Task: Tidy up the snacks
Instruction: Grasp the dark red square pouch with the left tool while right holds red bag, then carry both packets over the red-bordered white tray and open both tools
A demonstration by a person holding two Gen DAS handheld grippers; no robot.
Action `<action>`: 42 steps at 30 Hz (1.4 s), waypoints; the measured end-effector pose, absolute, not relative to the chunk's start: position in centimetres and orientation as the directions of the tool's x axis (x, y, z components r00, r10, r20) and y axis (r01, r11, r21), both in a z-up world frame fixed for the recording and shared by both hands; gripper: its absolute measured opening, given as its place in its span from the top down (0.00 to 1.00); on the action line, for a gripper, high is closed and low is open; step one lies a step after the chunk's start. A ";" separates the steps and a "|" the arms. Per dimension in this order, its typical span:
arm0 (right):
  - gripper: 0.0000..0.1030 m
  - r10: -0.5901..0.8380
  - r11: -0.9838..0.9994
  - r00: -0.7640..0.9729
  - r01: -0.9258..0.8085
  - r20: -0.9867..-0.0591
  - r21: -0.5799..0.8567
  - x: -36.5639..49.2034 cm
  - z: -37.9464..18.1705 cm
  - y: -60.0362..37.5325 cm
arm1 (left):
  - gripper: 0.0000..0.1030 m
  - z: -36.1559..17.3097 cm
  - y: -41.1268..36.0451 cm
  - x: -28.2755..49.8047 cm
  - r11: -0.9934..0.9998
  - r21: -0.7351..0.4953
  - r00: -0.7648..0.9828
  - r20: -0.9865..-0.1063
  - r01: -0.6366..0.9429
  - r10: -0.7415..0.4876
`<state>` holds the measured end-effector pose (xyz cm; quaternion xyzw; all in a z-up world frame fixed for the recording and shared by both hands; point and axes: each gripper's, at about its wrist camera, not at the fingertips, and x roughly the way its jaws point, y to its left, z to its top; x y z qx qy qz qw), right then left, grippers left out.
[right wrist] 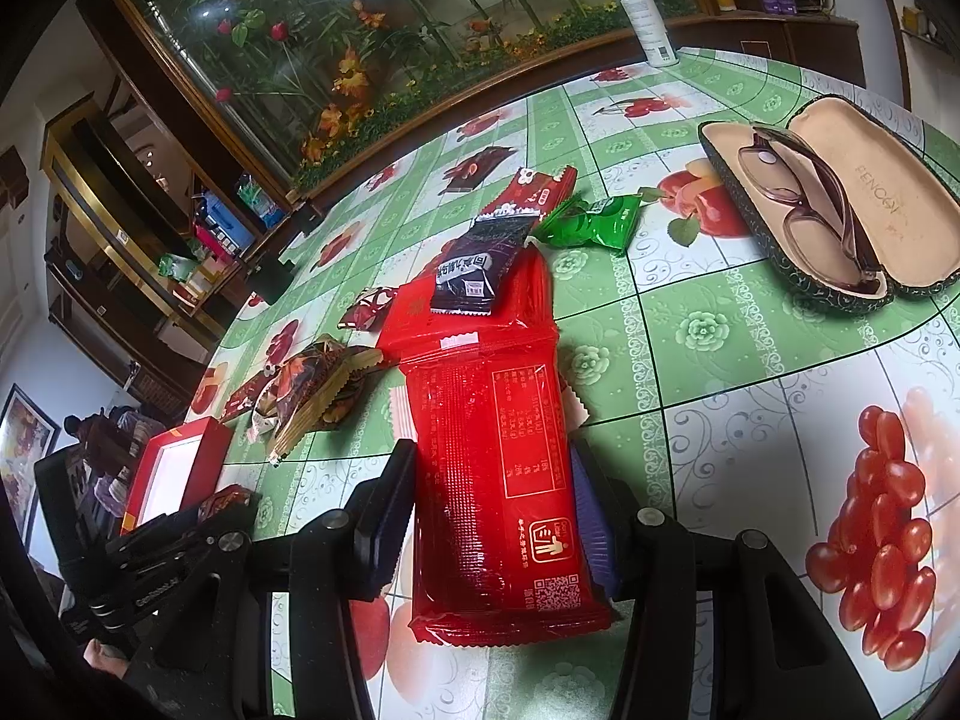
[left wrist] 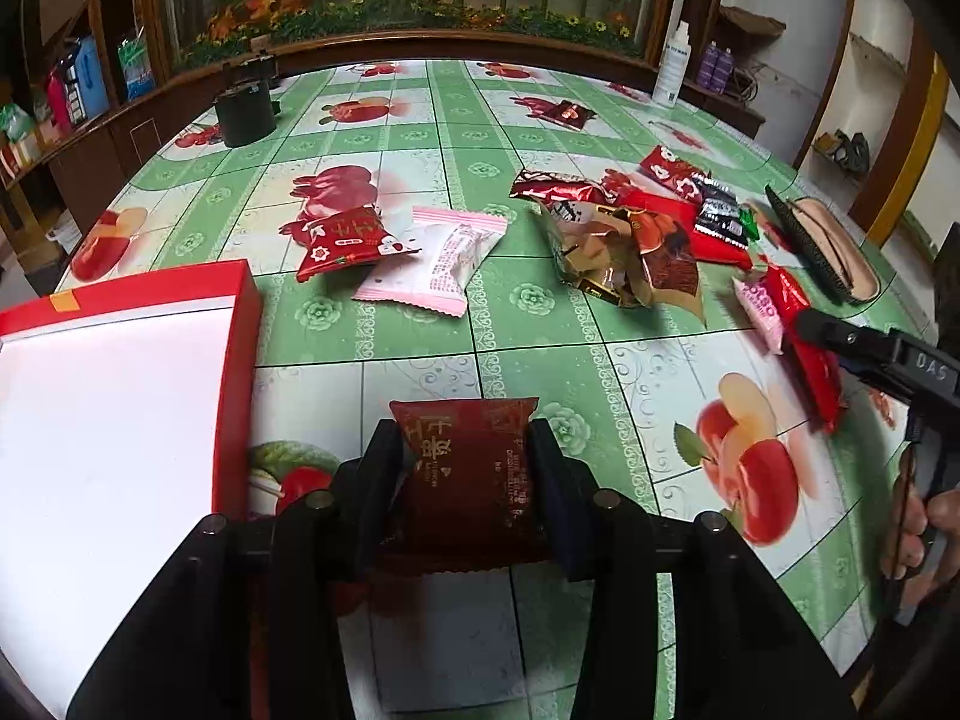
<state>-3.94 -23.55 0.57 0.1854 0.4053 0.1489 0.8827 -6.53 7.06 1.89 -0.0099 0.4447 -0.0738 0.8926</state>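
Two snack packets, one in each of my grippers.
My left gripper (left wrist: 467,456) pinches a dark red square foil packet (left wrist: 471,474) beside the red cardboard box (left wrist: 240,360); my right gripper (right wrist: 492,492) clamps a long bright red plastic packet (right wrist: 492,480), long axis pointing away along the fingers.

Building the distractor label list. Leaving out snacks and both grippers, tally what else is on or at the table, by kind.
Red box: 1
Open glasses case: 1
Pair of glasses, lying in the case: 1
White spray bottle, at the table's far edge: 1
Dark round container: 1
Total: 5
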 end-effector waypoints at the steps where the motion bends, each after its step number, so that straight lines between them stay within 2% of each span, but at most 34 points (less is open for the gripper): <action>1: 0.51 0.412 0.888 0.628 -0.113 -0.660 0.447 -3.9 0.6 -23.5 | 0.61 2.1 7.1 -6.7 0.989 -0.085 0.598 -0.789 0.122 -0.142; 8: 0.51 0.432 0.869 0.630 -0.100 -0.645 0.485 -4.4 0.5 -24.1 | 0.61 3.3 6.9 -8.3 0.984 -0.107 0.621 -0.765 0.142 -0.173; 12: 0.51 0.484 0.831 0.649 -0.131 -0.587 0.540 -5.5 1.2 -23.9 | 0.61 4.9 6.9 -9.6 0.981 -0.110 0.650 -0.736 0.160 -0.188; 22: 0.52 0.639 0.744 0.608 -0.331 -0.472 0.580 -8.7 2.5 -15.6 | 0.61 7.0 9.8 -13.0 0.983 -0.115 0.707 -0.683 0.140 -0.181; 33: 0.52 0.781 0.625 0.419 -0.508 -0.464 0.593 -9.0 2.7 -1.5 | 0.61 5.9 19.0 -14.9 0.991 -0.115 0.725 -0.688 -0.073 -0.027; 42: 0.52 0.793 0.583 0.291 -0.617 -0.535 0.528 -9.3 2.1 9.6 | 0.60 4.0 25.7 -15.6 0.964 -0.087 0.683 -0.721 -0.253 0.114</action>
